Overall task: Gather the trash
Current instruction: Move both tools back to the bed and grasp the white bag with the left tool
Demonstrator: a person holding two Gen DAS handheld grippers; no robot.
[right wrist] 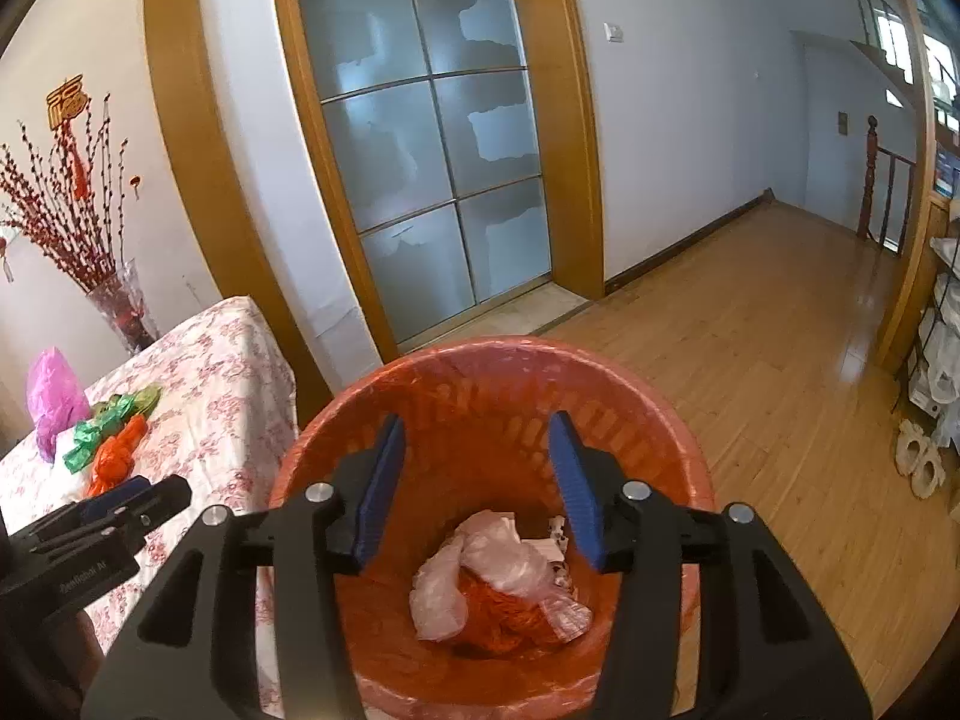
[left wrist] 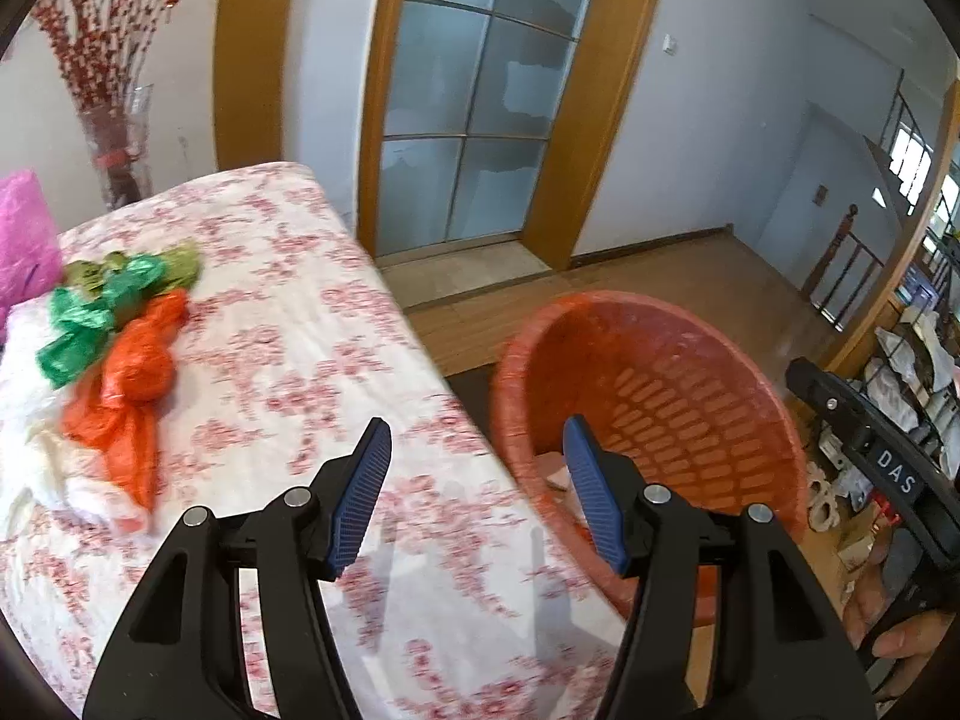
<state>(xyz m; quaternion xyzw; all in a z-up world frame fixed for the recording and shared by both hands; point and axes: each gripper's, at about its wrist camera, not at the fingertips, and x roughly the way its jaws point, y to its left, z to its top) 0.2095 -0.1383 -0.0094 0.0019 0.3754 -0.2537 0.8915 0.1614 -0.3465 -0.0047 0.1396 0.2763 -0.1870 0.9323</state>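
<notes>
Right gripper [right wrist: 477, 489] half open, empty, above bin [right wrist: 672, 420] | left gripper [left wrist: 477, 495] half open, empty, over table [left wrist: 288, 360] | bags [left wrist: 129, 354] lie ahead-left | best: approach low, pinch one knot.

A lived-in home, by the look of it: a wooden floor [right wrist: 750, 360], pale walls, and a sliding door [right wrist: 432, 138] of frosted glass panes in a broad wooden frame. A counter [left wrist: 312, 360] wears a pink floral cloth; behind it a glass vase [right wrist: 120, 312] holds red berry branches. A stair railing [right wrist: 882, 192] stands at the far end.
</notes>
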